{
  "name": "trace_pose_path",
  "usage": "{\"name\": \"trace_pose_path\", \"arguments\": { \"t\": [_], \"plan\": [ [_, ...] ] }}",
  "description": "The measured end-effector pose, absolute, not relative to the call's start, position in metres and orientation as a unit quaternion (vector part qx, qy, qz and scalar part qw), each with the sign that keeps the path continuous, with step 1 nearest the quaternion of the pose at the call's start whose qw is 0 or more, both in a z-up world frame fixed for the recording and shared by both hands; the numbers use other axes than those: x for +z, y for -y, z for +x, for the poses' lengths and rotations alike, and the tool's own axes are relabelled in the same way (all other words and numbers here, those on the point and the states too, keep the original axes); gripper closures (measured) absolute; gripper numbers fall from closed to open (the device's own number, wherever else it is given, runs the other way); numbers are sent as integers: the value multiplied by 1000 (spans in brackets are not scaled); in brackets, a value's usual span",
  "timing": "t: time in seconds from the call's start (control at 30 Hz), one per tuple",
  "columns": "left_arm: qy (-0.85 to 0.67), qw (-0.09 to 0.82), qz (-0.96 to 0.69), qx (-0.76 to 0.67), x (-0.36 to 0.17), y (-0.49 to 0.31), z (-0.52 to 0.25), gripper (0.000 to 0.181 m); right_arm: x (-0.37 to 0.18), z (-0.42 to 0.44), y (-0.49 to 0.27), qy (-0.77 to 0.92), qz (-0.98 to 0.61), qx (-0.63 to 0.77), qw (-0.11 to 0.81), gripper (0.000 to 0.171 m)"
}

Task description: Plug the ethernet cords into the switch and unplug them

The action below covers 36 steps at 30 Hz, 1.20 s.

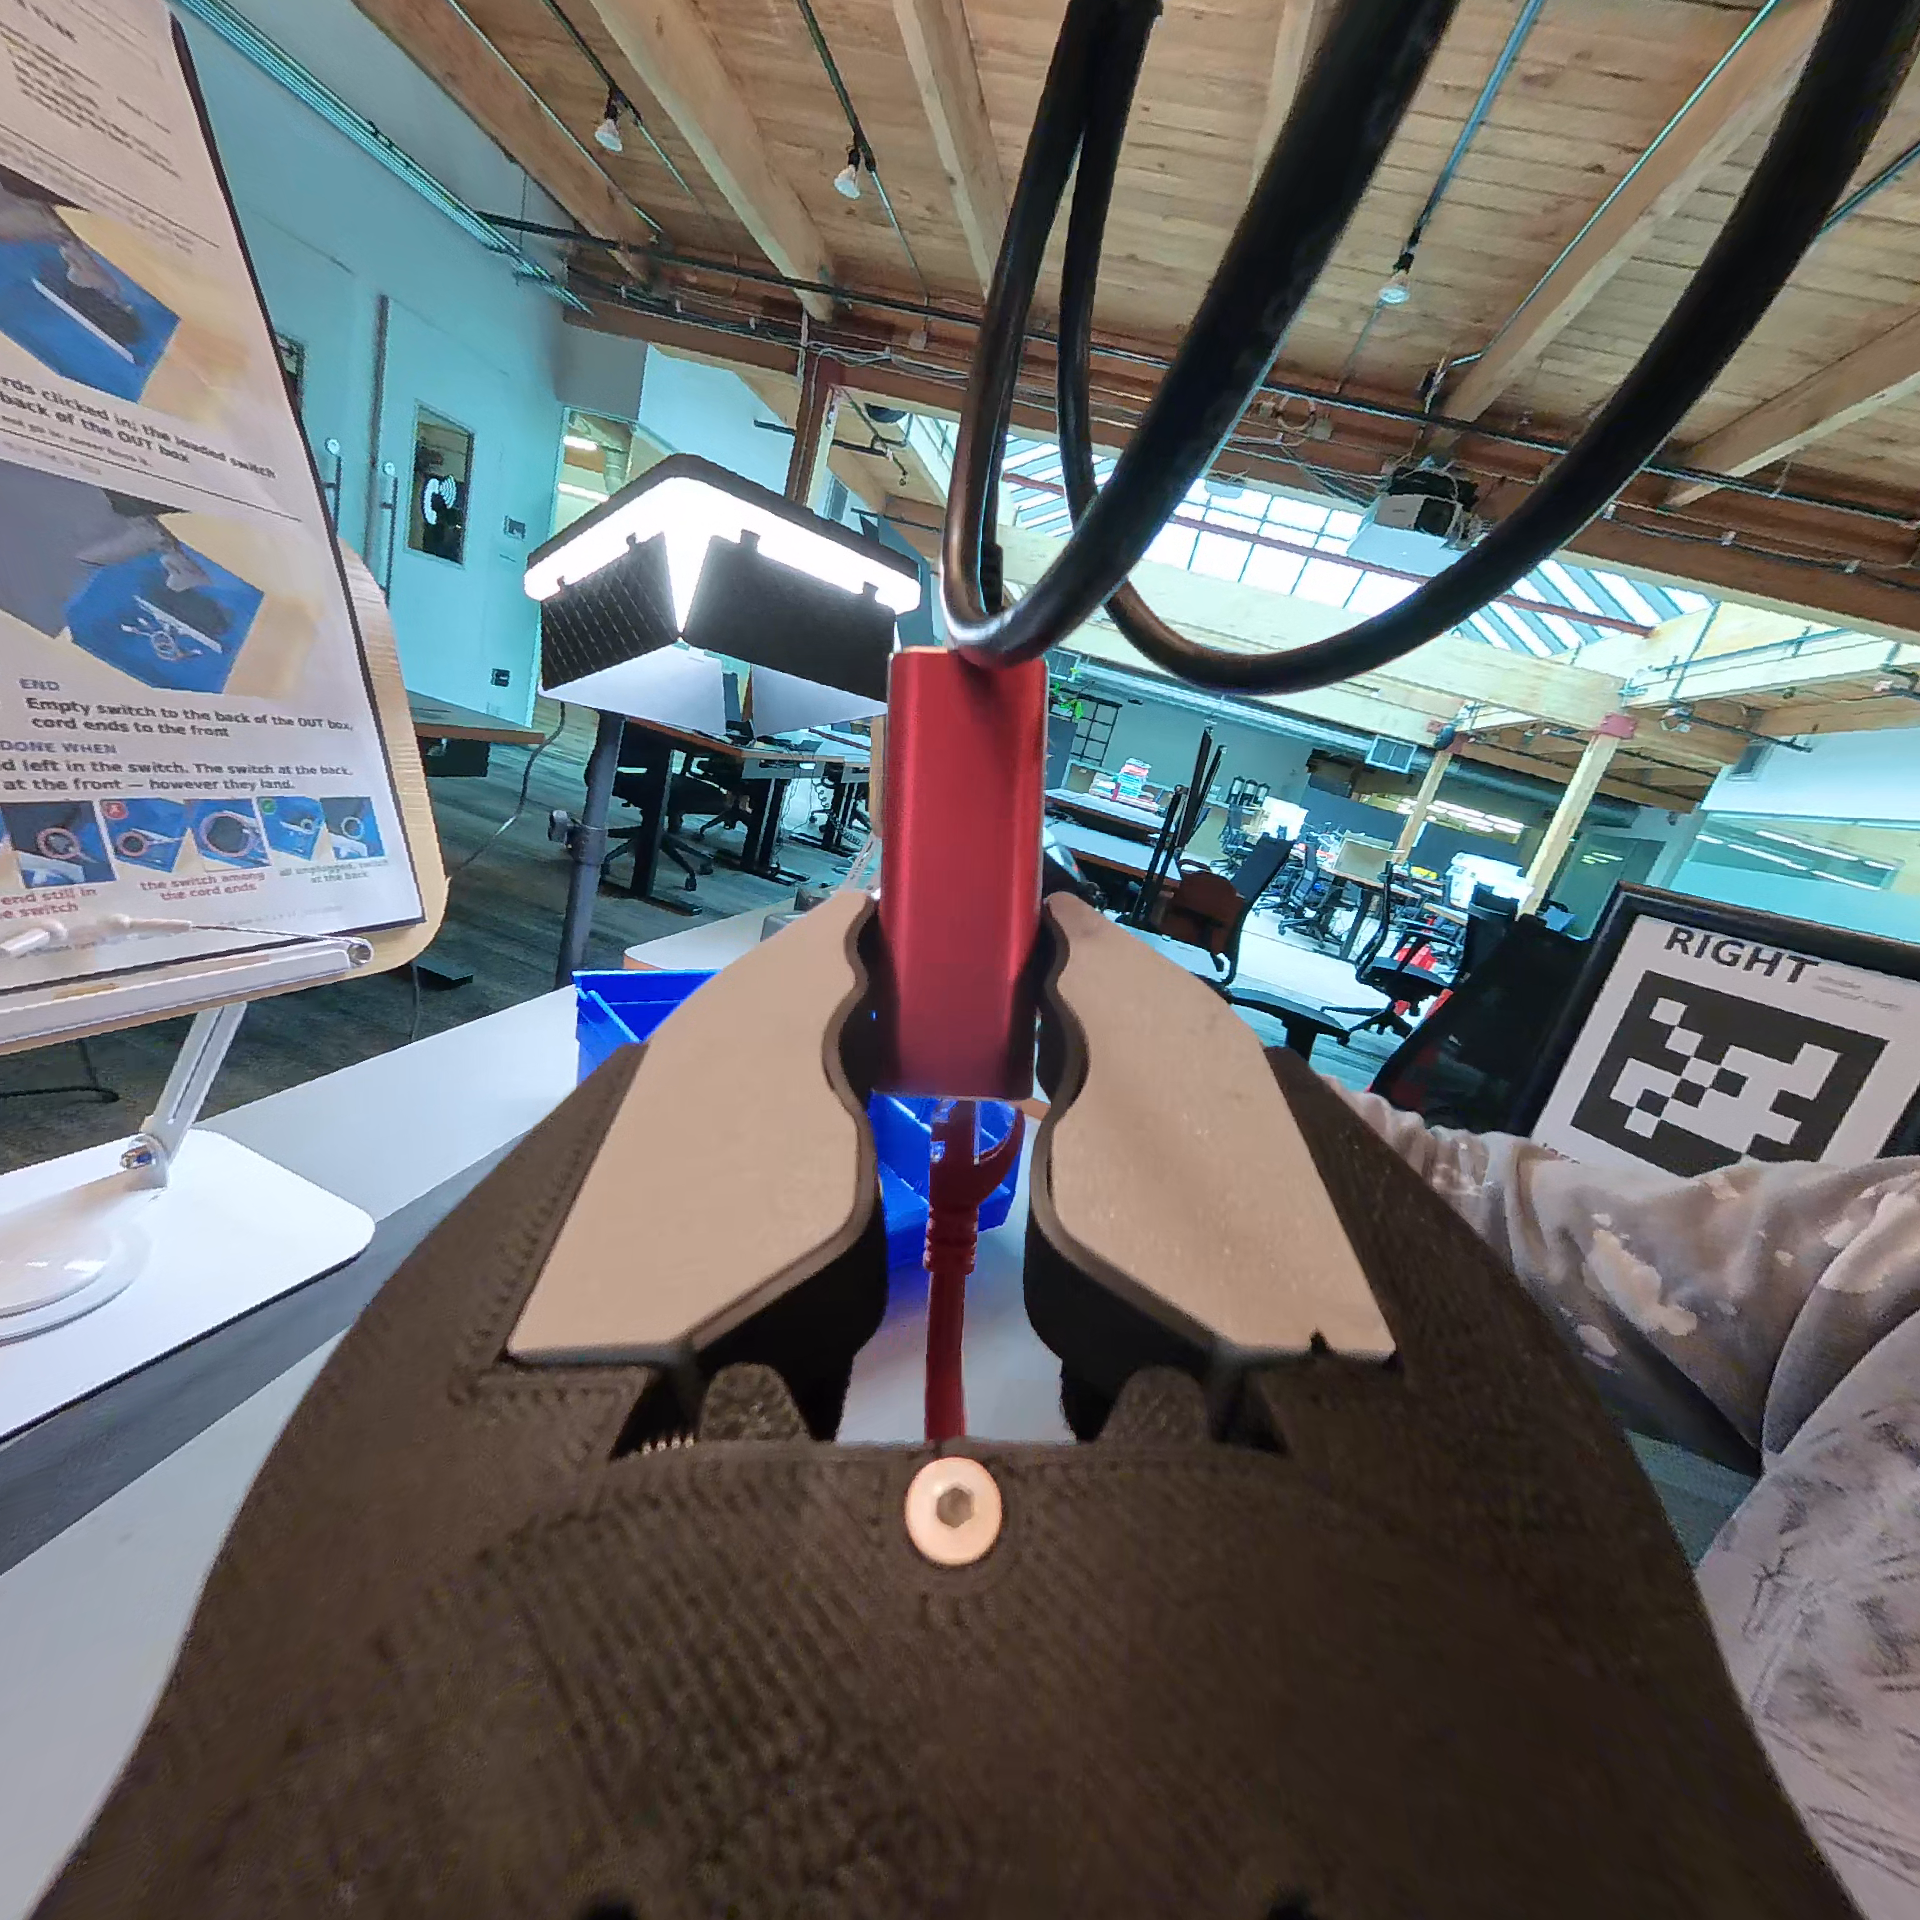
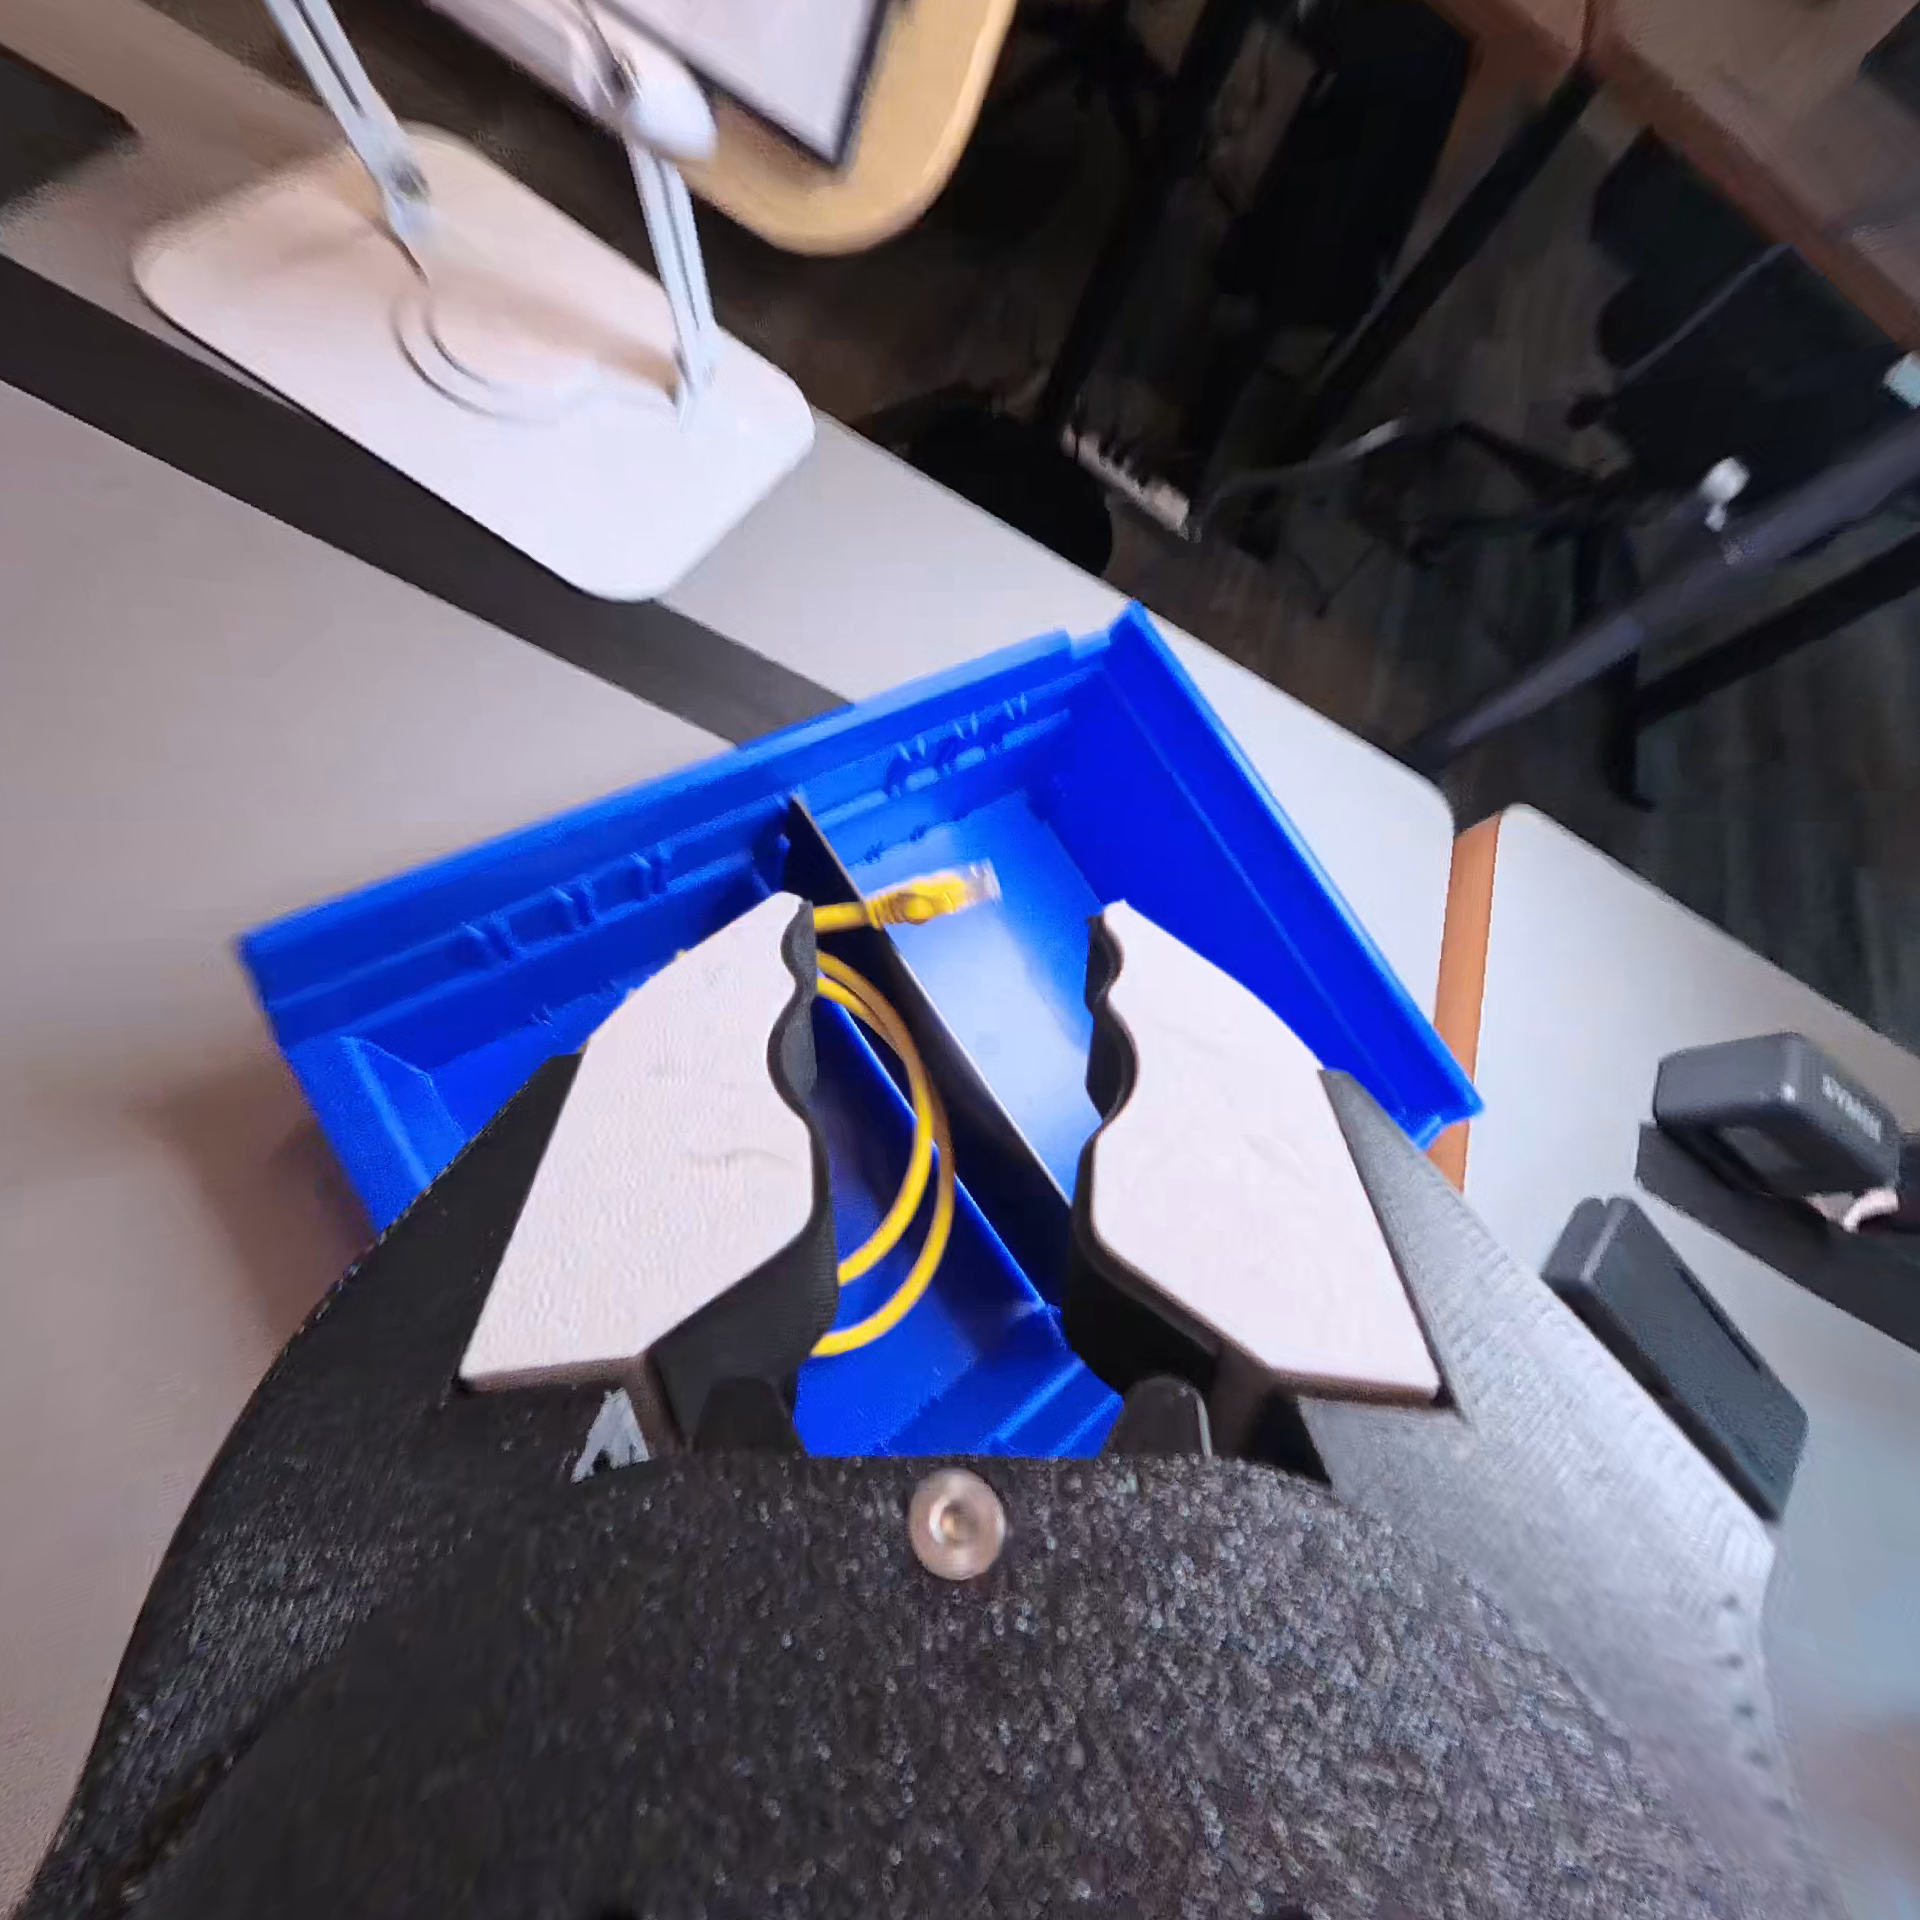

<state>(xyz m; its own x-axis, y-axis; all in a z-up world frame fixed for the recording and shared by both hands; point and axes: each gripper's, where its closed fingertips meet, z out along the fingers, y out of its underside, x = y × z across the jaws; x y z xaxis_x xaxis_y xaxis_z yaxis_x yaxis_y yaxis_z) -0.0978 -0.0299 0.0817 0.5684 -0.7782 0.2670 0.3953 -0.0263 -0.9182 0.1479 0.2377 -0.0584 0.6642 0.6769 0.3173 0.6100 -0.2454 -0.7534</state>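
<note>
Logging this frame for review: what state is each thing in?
Left claw: shut on the red switch.
Red switch: held upright, clear of the table.
Red cord: plugged into the switch, hanging.
Right claw: open, empty.
Yellow cord: unplugged, coiled in the blue bin.

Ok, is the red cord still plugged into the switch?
Plugged in. The red cord's connector meets the underside of the red switch, clamped in the left gripper; whether it is latched, cannot tell.
</note>
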Motion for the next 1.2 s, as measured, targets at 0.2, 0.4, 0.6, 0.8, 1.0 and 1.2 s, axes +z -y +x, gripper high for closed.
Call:
{"name": "trace_pose_path", "arguments": {
  "t": [0.2, 0.4, 0.6, 0.8, 1.0, 1.2],
  "plan": [
    [-178, 673, -542, -471, 86, 35, -84, 154, 25, 51, -112, 458, -634, 339, 523, 125],
    [-207, 657, -519, -506, 84, 40, -53, 155, 48, -29, 30, 512, -464, 573, 441, 125],
    [-250, 629, -515, -526, 70, 42, -18, 154, 40, -46, 54, 505, -435, 613, 425, 145],
    [-284, 609, -535, -512, 58, 42, -6, 154, 26, -29, 52, 564, -466, 565, 381, 145],
    [-338, 572, -566, -488, 50, 56, -3, 152, 9, -3, 60, 632, -506, 483, 333, 146],
    [-365, 575, -577, -450, 43, 57, 10, 154, 10, -6, 64, 631, -506, 482, 337, 145]
  ]
}}
